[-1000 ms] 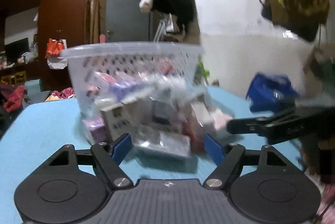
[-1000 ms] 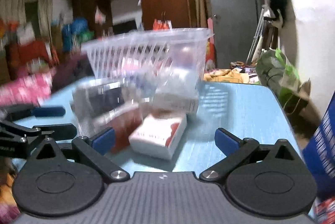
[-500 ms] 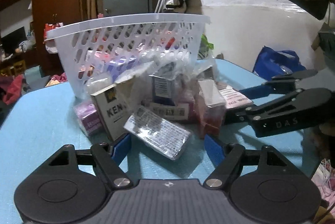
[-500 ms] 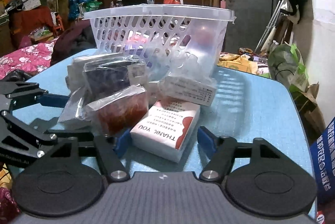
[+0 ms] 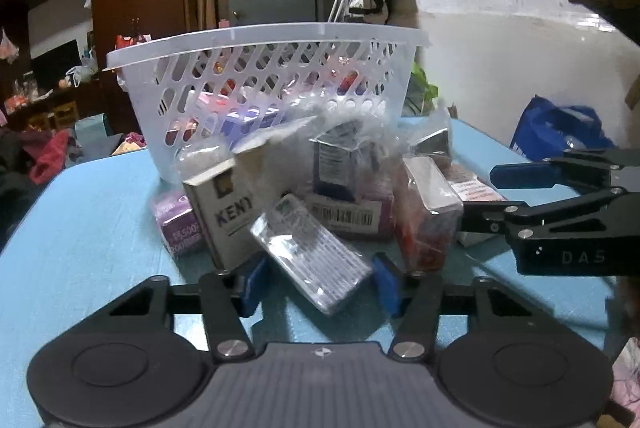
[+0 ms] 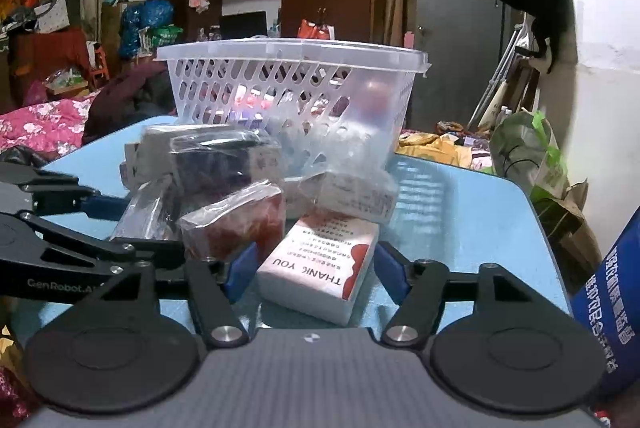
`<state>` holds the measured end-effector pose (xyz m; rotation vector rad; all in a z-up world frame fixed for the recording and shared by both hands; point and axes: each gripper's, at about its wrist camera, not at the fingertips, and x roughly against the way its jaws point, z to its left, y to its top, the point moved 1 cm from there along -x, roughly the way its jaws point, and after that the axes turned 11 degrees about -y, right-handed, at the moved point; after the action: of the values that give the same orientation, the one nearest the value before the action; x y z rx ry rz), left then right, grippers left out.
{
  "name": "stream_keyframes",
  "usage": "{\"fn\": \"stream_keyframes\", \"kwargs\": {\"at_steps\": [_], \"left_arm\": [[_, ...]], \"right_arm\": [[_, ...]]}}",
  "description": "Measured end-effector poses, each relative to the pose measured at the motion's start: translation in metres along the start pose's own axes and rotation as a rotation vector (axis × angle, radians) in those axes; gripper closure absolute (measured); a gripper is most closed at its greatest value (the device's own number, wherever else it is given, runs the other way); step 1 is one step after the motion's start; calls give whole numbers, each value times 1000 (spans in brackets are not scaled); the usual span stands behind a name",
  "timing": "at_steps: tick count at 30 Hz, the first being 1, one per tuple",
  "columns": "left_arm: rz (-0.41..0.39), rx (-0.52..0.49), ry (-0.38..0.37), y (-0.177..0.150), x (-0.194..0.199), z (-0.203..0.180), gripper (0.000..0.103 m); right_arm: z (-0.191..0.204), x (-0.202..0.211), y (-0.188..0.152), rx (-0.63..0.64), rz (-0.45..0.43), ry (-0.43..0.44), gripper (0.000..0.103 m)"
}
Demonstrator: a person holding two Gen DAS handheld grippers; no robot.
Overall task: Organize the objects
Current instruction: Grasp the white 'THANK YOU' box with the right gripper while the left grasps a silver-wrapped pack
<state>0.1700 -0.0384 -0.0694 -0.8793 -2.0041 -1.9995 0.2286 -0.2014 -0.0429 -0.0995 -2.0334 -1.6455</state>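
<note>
A white slotted basket [image 5: 264,76] [image 6: 288,88] stands on a blue table [image 5: 80,228], with several packets and boxes piled in front of it. My left gripper [image 5: 318,280] is open, its fingers on either side of a silvery wrapped packet [image 5: 312,260]. A "KENY" box [image 5: 224,212] stands to its left. My right gripper [image 6: 316,268] is open around a white "THANK YOU" box [image 6: 324,264]. A red wrapped packet [image 6: 236,224] [image 5: 428,216] lies beside it. The right gripper also shows in the left wrist view [image 5: 560,204].
A blue bag [image 5: 556,128] sits off the table's right side and also shows in the right wrist view [image 6: 608,304]. A green plastic bag [image 6: 528,152] is beyond the table's far edge. Dark wardrobes and cluttered furniture fill the room behind.
Both grippers have moved in toward the pile and steadied. The silvery packet now lies between the left fingers and the "THANK YOU" box between the right fingers. Both stay open.
</note>
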Motion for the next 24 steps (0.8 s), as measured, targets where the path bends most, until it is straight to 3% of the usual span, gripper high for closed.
{"fn": "stream_keyframes", "kwargs": {"at_steps": [7,8,10,11,13,14,16,17,18,20,22,24], "left_arm": [[-78,62,-34,-19,24,12,51],[-83,55,-30,-22,27,13,51],[-88,49,-20,-26,31,14,51],[-89,49,-24,-26,33,14,51],[-94,45,-24,-26,32,12,49],[-96,35,-18,-26,30,11,48],[-94,24,-10,-25,27,9,41],[-94,18,-9,-24,25,8,40],[-95,13,-6,-24,24,7,40],[-99,15,21,-24,21,6,40],[-106,17,37,-25,22,7,48],[-115,22,29,-27,26,8,50]], "right_arm": [[-10,3,-2,-75,-32,19,61],[-10,3,-2,-80,-33,16,60],[-9,3,-2,-76,-30,17,53],[-9,2,-2,-70,-25,18,37],[-5,0,1,-46,-6,8,16],[-2,-1,2,-28,-2,-6,16],[5,-7,2,13,32,-38,23],[7,-9,2,29,49,-44,37],[8,-13,2,37,68,-45,43],[6,-14,2,25,83,-35,43],[4,-12,0,13,77,-29,43],[2,-8,-1,3,53,-23,43]]}}
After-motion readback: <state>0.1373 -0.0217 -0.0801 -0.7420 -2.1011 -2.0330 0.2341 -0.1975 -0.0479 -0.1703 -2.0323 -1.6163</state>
